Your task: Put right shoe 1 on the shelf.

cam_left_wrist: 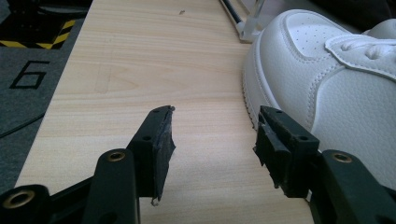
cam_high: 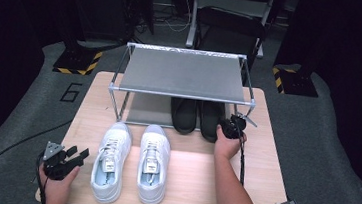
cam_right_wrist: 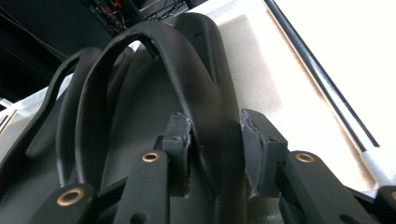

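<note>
At the lower left of the high view, the left tool (cam_high: 79,154) is held low over the desk (cam_high: 261,190) with its jaws spread and nothing between them. In the left gripper view bare wood lies between the pads, and the toe of the left white sneaker (cam_left_wrist: 327,74) sits just beside the right-hand jaw, apart from it.

In the lower middle of the high view that sneaker (cam_high: 111,160) and the right white sneaker (cam_high: 153,162) are laid side by side, toes pointing up the frame toward the shoe rack (cam_high: 184,74).

Farther up, right of centre, the right tool (cam_high: 231,127) is seen at the heel end of the right black slipper (cam_high: 211,119), which lies beside the left black slipper (cam_high: 184,115) on the rack's lower shelf, partly beneath the upper tier. In the right gripper view the slipper's strap (cam_right_wrist: 205,107) stands between the pads, the left pad against it and the right pad close alongside; whether it is firmly pinched cannot be told, so the jaws are judged to be loosely around it, not clamped.

The relation that matters is judged to be this: the slipper's long axis runs up the frame, away from the right tool, into the rack. The right hand (cam_high: 227,144) is much the nearer one.
</note>
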A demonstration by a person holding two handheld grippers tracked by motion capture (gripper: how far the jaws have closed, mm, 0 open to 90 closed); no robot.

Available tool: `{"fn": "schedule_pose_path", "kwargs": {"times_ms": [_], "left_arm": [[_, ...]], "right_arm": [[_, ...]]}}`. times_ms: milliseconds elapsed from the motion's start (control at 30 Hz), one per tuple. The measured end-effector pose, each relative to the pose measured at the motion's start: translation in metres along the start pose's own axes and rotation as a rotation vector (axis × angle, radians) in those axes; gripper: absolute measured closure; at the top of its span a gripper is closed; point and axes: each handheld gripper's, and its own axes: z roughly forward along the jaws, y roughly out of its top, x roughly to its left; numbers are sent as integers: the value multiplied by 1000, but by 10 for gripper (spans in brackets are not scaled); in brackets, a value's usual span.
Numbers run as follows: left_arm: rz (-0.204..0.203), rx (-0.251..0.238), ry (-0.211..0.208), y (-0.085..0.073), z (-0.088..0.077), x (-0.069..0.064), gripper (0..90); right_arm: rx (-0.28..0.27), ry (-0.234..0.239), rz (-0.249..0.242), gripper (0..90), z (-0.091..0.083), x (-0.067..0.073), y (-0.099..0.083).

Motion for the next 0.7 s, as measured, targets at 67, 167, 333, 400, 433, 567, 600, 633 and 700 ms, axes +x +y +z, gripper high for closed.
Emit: {"fn": "schedule_pose_path", "kwargs": {"times_ms": [67, 167, 333, 400, 433, 567, 600, 633, 700], "left_arm": [[3, 11, -3, 0, -1, 0, 454], [4, 9, -2, 0, -1, 0, 454], [3, 5, -1, 0, -1, 0, 454], [0, -3, 0, 0, 0, -1, 454], [0, -1, 0, 0, 0, -1, 454], [1, 3, -2, 0, -1, 0, 453], [-2, -13, 5, 0, 0, -1, 454], [-2, -13, 5, 0, 0, -1, 454], [0, -12, 2, 0, 0, -1, 454]], "right_arm": [[-1, 3, 0, 635, 1, -2, -1], [7, 2, 16, 619, 1, -5, -2], [-11, 11, 7, 588, -3, -7, -3], [-16, 14, 1, 588, -5, -8, -3], [-17, 16, 2, 587, -5, -7, -3], [-15, 27, -7, 588, -10, -5, -5], [-15, 25, -7, 588, -11, -4, -5], [-19, 26, -6, 588, -13, -4, -5], [-28, 31, -17, 588, -15, -4, -5]]}}
